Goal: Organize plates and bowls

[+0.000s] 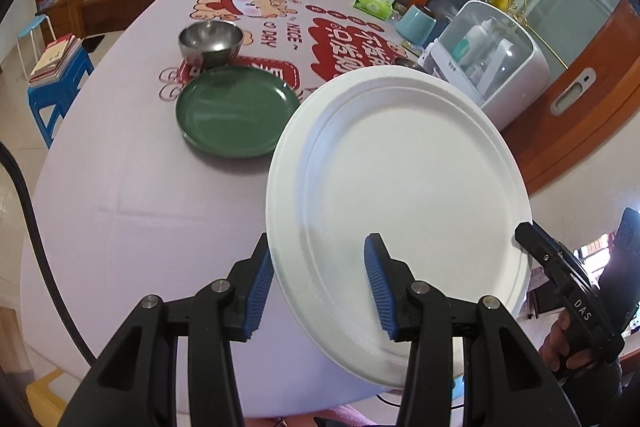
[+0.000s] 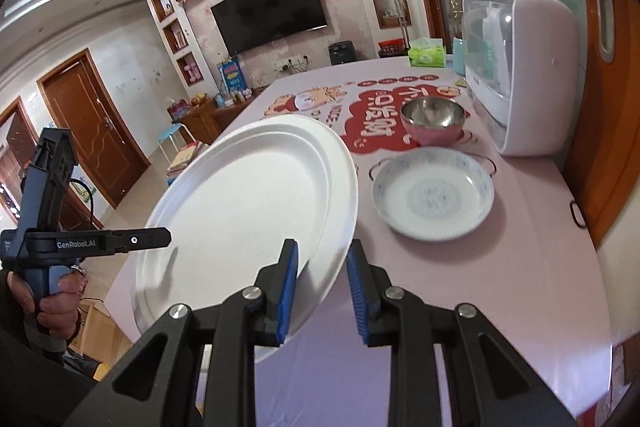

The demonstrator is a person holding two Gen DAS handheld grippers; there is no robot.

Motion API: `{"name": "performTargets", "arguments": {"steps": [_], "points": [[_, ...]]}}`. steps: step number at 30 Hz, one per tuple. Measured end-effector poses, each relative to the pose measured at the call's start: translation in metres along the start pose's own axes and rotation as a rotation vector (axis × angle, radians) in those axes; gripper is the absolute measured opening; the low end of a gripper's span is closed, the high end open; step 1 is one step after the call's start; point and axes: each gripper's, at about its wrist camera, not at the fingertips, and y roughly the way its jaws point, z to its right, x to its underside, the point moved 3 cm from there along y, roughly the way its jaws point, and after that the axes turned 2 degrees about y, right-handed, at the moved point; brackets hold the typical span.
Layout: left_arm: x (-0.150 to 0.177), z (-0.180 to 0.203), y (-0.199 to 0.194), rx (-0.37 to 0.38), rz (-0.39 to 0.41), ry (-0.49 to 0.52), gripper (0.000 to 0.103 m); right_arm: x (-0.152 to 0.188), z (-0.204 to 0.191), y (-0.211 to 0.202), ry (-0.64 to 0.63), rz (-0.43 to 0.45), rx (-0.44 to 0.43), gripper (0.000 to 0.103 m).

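Two grippers carry one large white plate above the near edge of the table, tilted, clear of the tablecloth. The left gripper straddles the plate's left rim with its blue pads spread apart; one pad lies over the plate's face, the other outside the rim, and whether either presses on it cannot be determined. The right gripper has its jaws drawn narrow with the plate's right rim between them; the left pad meets the rim, but a firm pinch cannot be confirmed.

A green plate lies toward the middle of the table, with a steel bowl just beyond it. Toward the right edge, a blue-patterned white dish lies flat, and a pink bowl with a steel lining stands just behind it. A white cabinet with a clear door stands along the right edge. A green tissue pack sits at the far edge.
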Motion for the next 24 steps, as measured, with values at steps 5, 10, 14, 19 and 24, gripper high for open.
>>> {"name": "performTargets", "arguments": {"steps": [5, 10, 14, 19, 24], "points": [[0.024, -0.007, -0.011, -0.009, -0.024, 0.025, 0.043, 0.019, -0.015, -0.01, 0.004, 0.0, 0.027, 0.026], [0.045, -0.013, -0.02, -0.006, -0.043, 0.047, 0.043, 0.042, -0.03, -0.02, 0.015, 0.001, 0.061, 0.027], [0.063, -0.016, -0.023, -0.018, -0.071, 0.06, 0.043, 0.059, -0.037, -0.021, 0.03, -0.014, 0.077, 0.027], [0.083, -0.02, -0.022, -0.032, -0.115, 0.077, 0.043, 0.078, -0.039, -0.018, 0.051, -0.041, 0.09, 0.027], [0.098, -0.023, -0.012, -0.049, -0.163, 0.083, 0.043, 0.096, -0.039, -0.014, 0.069, -0.075, 0.101, 0.027]]}}
